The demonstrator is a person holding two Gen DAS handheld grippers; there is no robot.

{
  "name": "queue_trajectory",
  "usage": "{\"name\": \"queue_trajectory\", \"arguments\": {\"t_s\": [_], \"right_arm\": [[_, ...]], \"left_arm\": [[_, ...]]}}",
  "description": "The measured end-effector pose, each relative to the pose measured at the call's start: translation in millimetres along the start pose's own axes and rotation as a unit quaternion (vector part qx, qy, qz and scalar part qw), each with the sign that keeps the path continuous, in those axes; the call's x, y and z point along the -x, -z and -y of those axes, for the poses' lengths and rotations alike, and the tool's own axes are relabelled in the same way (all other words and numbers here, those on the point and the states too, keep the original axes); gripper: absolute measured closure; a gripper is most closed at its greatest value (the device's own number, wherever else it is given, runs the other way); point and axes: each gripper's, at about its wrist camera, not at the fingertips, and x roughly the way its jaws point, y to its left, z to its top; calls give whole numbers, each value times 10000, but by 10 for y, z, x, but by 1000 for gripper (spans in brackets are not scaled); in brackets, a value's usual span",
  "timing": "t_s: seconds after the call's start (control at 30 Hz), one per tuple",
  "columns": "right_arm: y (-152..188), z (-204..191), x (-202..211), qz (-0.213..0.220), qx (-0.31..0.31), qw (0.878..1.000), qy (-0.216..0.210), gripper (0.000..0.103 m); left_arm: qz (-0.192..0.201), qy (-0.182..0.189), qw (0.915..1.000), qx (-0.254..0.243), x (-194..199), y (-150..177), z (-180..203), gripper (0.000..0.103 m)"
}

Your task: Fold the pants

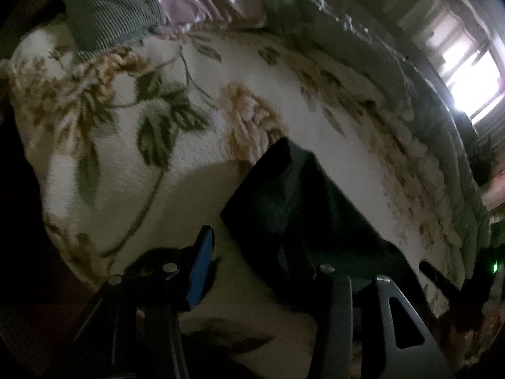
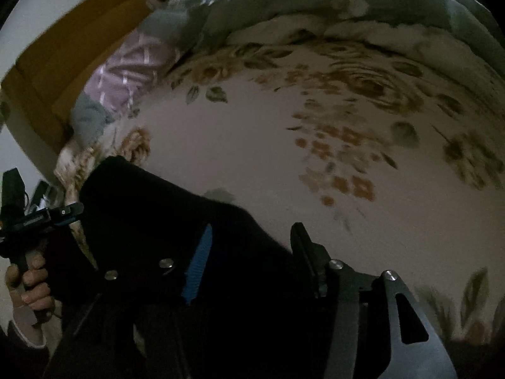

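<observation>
The dark pants (image 1: 300,208) lie on a white floral blanket (image 1: 151,120). In the left wrist view my left gripper (image 1: 252,252) is open, its blue-padded left finger (image 1: 200,271) over bare blanket and the right finger hidden against the dark cloth. In the right wrist view the pants (image 2: 151,221) spread under my right gripper (image 2: 252,252), which is open with the cloth lying between and below its fingers. The left gripper (image 2: 68,211) shows at the far left, held by a hand, at the pants' edge.
A grey-green quilt (image 2: 315,3) is bunched along the far side of the bed. A purple checked cloth (image 2: 132,66) and a grey ribbed cloth (image 1: 110,15) lie near the wooden headboard (image 2: 63,60). A bright window (image 1: 470,75) is at the right.
</observation>
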Motion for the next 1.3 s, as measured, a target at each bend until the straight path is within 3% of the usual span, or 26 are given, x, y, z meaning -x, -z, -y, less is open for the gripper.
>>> {"name": "queue_trajectory", "arguments": {"t_s": [0.13,0.33,0.47,0.53,0.73,1.0,1.3], "right_arm": [[215,136,277,113,-301,9995,-21,48],[540,372,687,321,-711,9970,-1,48],[748,517,908,445,-952,9944,100,48],[872,625,1025,506,-1127,9922,138,48],[1224,880,1282,684,-1644,9835,313,48],[1908,1312,1644,939,-2728,9559,555,47],[2342,1725,1878,1289,-3574,9208,877,40]], "left_arm": [[136,169,9997,-90,176,-1,165,53],[106,410,9972,-618,270,67,634,49],[-79,563,9935,-983,203,180,982,48],[-203,634,9910,-1160,148,253,1151,40],[-556,830,9793,-1762,-6,541,1693,40],[-1006,1049,9496,-2779,-202,1025,2575,39],[-1418,1382,9004,-3875,-326,1553,3537,35]]}}
